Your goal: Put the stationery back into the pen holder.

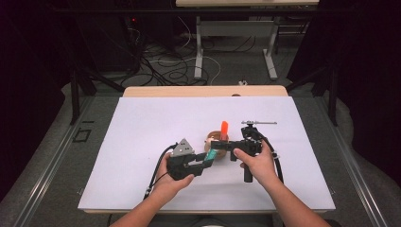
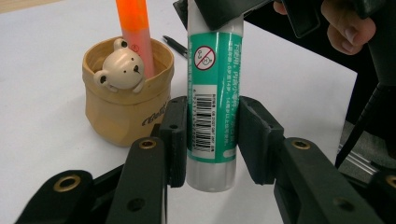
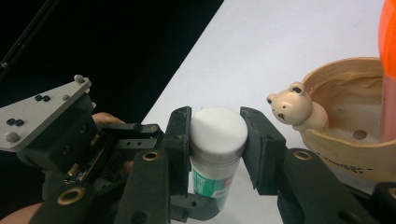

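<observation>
1. The green-and-white glue stick with a white cap (image 2: 212, 100) is held in the air between the two grippers, low over the white desk (image 1: 142, 137) and just beside the tan bear-faced pen cup (image 2: 126, 93).
2. The left gripper (image 1: 204, 161) has its jaws closed on the lower, labelled body of the tube; in the left gripper view both pads press the barcode part, which keeps the tube from turning.
3. The right gripper (image 1: 222, 145) has its jaws clamped on the white cap (image 3: 218, 130) from the opposite end; the right gripper view looks straight down on the cap's round top.
4. Judging by this two-ended hold, the cap is about to be pulled or twisted off: one grip anchors, the other works.
5. An orange highlighter (image 2: 135, 32) stands upright in the cup, which suggests the cup is where the pens belong.
6. A dark pen (image 2: 175, 44) lies on the desk behind the cup.
</observation>
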